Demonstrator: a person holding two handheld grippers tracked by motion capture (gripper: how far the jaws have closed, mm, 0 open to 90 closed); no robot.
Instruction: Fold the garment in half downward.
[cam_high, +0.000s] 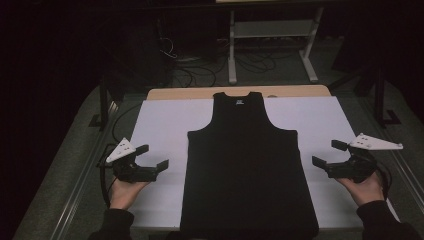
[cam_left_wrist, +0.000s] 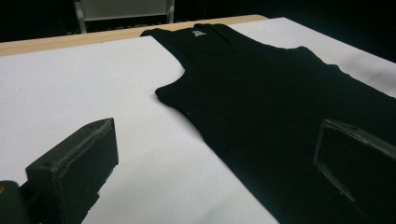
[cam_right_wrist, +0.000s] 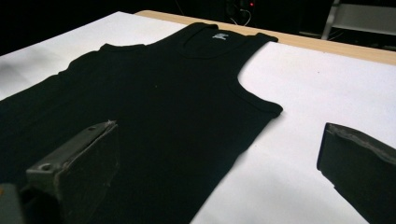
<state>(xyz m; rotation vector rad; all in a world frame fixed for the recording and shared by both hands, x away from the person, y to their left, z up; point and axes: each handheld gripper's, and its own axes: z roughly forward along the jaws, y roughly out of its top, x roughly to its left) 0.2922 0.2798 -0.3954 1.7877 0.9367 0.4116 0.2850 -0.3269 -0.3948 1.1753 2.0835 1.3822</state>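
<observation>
Matt black cloth tank top (cam_high: 248, 165) on smooth white sheet (cam_high: 160, 120).

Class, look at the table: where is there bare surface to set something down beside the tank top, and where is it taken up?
Bare white sheet lies left of the black tank top, and a matching strip on its right. The left gripper and right gripper hover, jaws open, over the near parts. The middle is covered.

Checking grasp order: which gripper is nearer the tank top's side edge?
Left. The left gripper hovers open just off the tank top's left edge; the right gripper hovers open slightly farther off its right edge. Neither touches it.
</observation>
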